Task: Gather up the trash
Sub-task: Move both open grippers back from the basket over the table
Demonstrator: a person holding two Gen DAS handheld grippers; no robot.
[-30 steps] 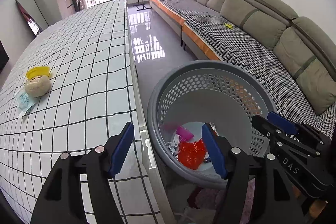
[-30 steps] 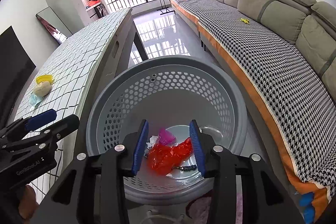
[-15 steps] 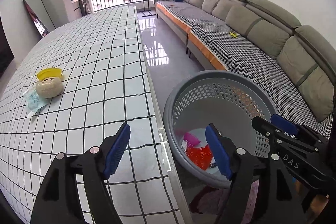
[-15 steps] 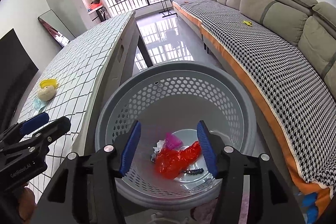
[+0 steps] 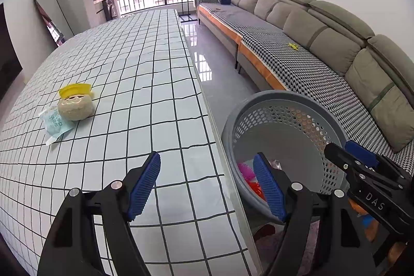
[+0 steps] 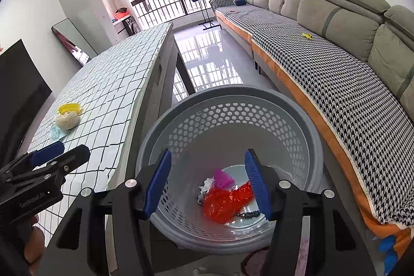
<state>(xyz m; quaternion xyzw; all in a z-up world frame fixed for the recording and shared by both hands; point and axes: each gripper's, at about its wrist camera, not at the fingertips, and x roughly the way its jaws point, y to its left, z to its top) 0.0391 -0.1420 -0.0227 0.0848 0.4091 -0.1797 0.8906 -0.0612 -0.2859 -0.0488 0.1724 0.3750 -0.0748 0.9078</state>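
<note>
A grey perforated basket (image 6: 233, 92) stands on the floor beside the table, holding a red wrapper (image 6: 225, 201), a pink scrap (image 6: 223, 177) and a crumpled white bit (image 6: 205, 185). My right gripper (image 6: 208, 155) hovers above the basket's mouth. Its jaws are opening with nothing between them. My left gripper (image 5: 207, 159) is open and empty over the table's right edge, beside the basket (image 5: 284, 105). Far left on the checked tablecloth (image 5: 145, 84) lie a beige round lump (image 5: 75, 107), a yellow lid (image 5: 75, 89) and a light-blue packet (image 5: 55, 120).
A long grey sofa (image 5: 323, 48) with a houndstooth cover runs along the right wall, a small yellow item (image 5: 293, 45) on it. Glossy floor (image 6: 207, 64) separates table and sofa. A mirror (image 5: 51, 14) leans at the back left. A hand shows at the lower left of the right wrist view.
The right jaws have spread wider above the basket. The left gripper has drawn away from the basket towards the table, so more tablecloth shows. The trash in the basket has not moved.
</note>
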